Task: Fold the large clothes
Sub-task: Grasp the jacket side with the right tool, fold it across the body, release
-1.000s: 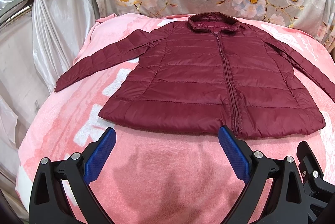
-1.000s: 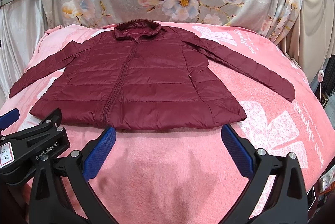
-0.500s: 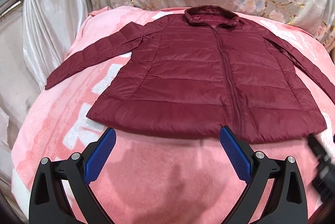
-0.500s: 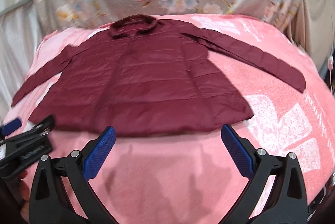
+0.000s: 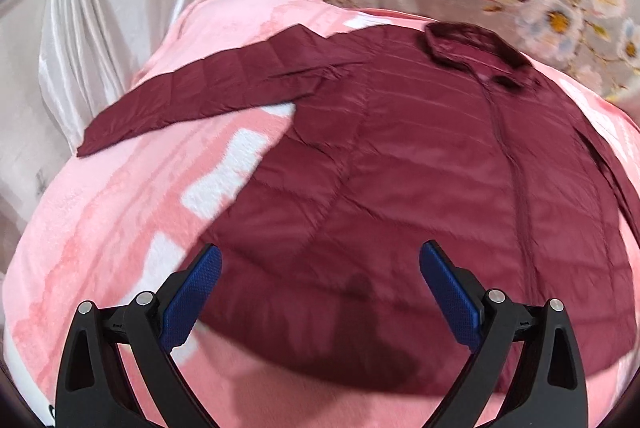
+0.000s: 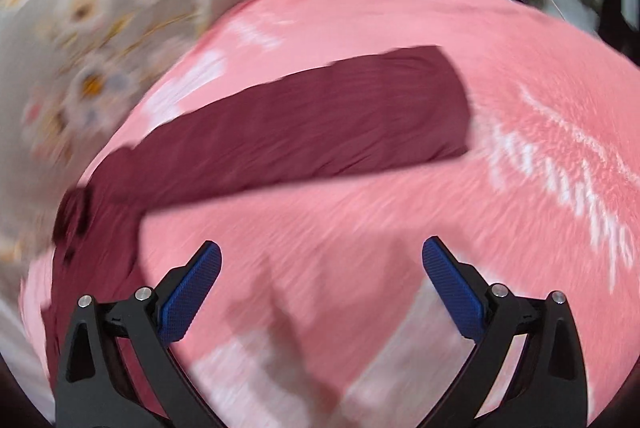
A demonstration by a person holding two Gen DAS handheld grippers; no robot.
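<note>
on pink blanket [image 5: 100, 228]: maroon jacket [image 5: 400, 168] flat; l gripper [image 5: 320, 292] & r gripper [image 6: 322, 288] fingers apart, holding nothing.

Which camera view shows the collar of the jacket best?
The left wrist view: the collar of the jacket lies whole near the floral cloth. The right wrist view is blurred and shows mainly one sleeve; no collar can be made out there.

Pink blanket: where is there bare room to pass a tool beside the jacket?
Bare blanket lies below the left sleeve, and below and beyond the right sleeve. The jacket fills the middle.
</note>
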